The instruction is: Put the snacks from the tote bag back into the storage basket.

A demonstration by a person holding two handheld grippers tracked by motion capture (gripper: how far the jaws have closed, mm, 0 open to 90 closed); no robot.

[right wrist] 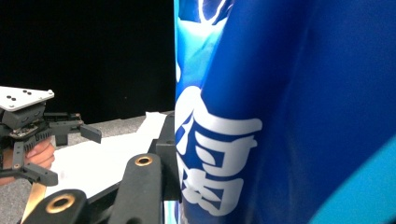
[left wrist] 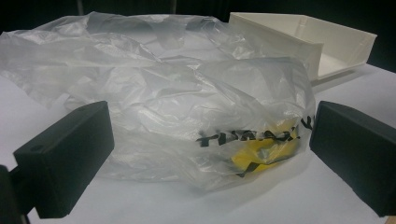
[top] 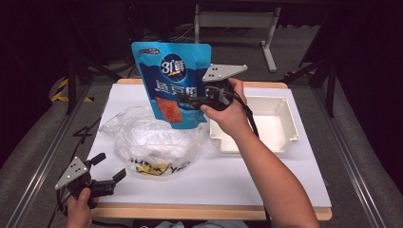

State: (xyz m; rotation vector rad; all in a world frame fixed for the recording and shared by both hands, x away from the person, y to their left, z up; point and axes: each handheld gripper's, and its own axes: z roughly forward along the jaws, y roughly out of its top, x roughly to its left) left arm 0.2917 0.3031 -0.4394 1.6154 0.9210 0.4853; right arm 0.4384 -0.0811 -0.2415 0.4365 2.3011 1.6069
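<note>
Right gripper (top: 186, 100) clamps the blue pouch (top: 173, 85) upright — tray (top: 290, 124) just beside it. Left gripper (top: 110, 166) gapes wide — plastic bag (top: 152, 140) ahead.

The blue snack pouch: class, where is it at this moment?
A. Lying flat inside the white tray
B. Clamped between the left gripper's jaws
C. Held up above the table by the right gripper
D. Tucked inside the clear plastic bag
C: in the high view the right gripper is shut on the edge of the blue snack pouch, which hangs upright in the air over the clear plastic bag, beside the white tray.
</note>
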